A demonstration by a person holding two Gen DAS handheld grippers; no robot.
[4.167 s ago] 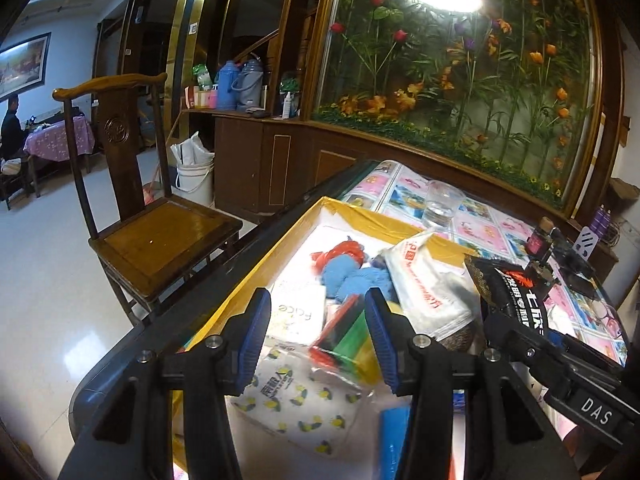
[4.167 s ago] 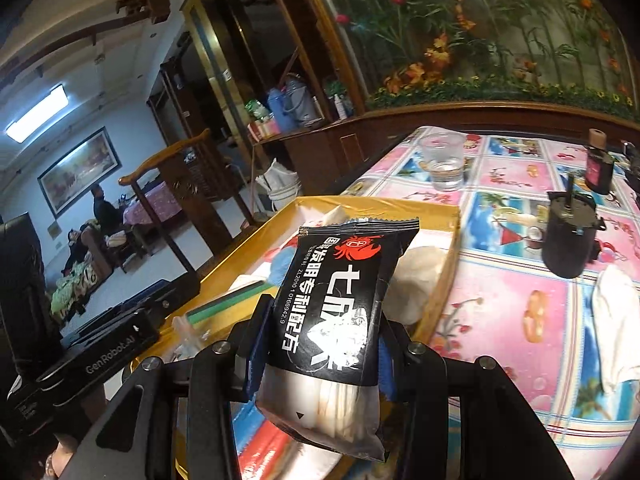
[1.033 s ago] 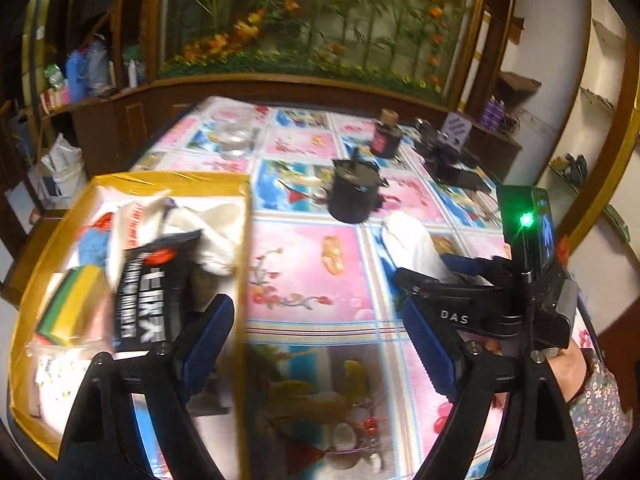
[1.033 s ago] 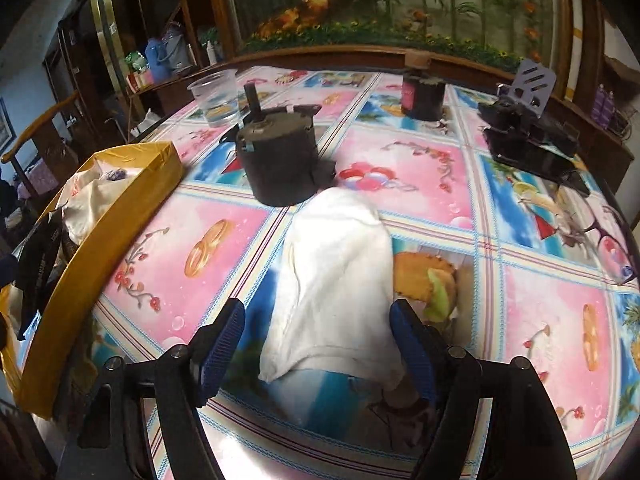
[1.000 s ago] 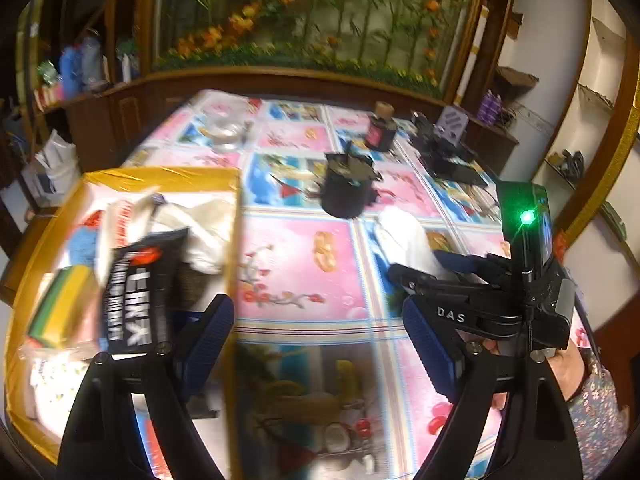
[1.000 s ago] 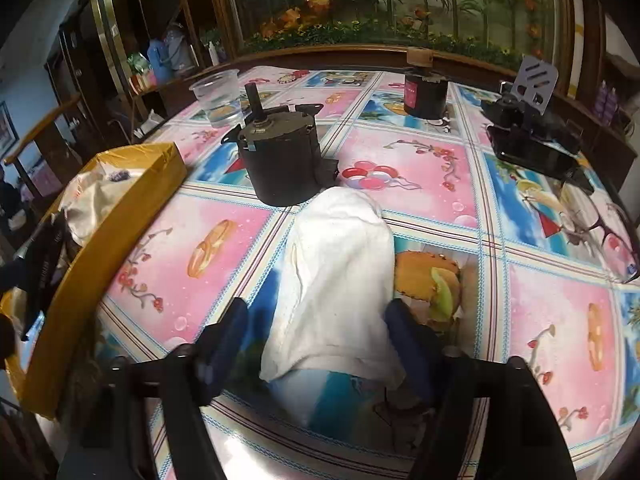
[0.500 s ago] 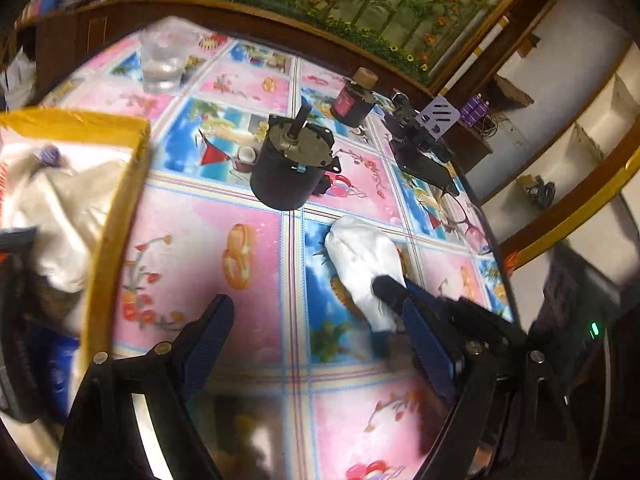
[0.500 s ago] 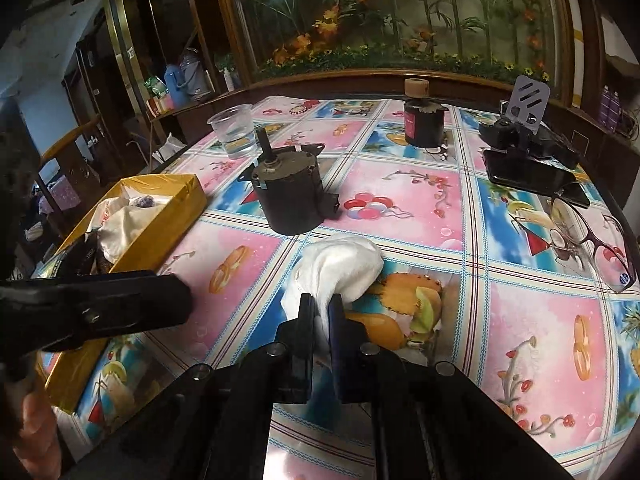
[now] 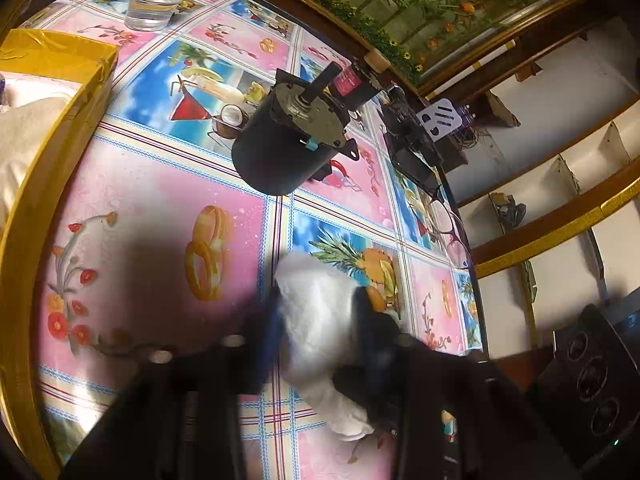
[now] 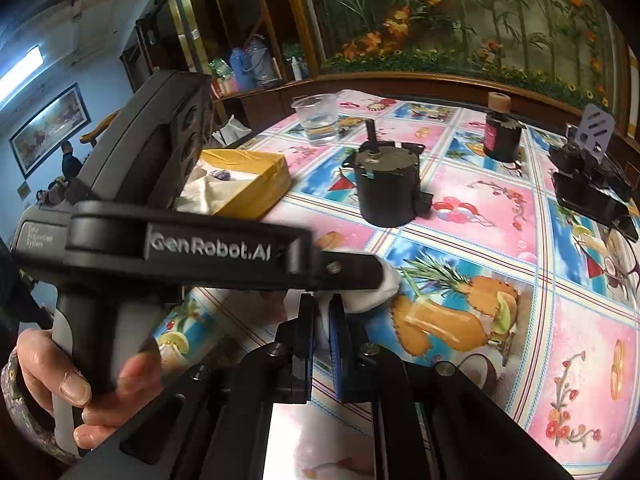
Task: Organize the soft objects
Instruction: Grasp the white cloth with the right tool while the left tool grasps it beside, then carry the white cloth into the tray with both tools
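White soft cloth pinched by both tongs, lying on the desk near the pineapple print
Cloth is fluffy, crumpled, roughly oblong; in the left wrist view its long axis runs from the pineapple print down toward the camera. Left tongs have just been closing and now clamp the cloth's wider body, view blurred. Right tongs are nearly fully closed on a thin fold of its edge. Desk cover is glossy plastic, pink and blue squares. Black cylindrical motor stands beyond the cloth, well apart; yellow box with pale fabric sits off to the left
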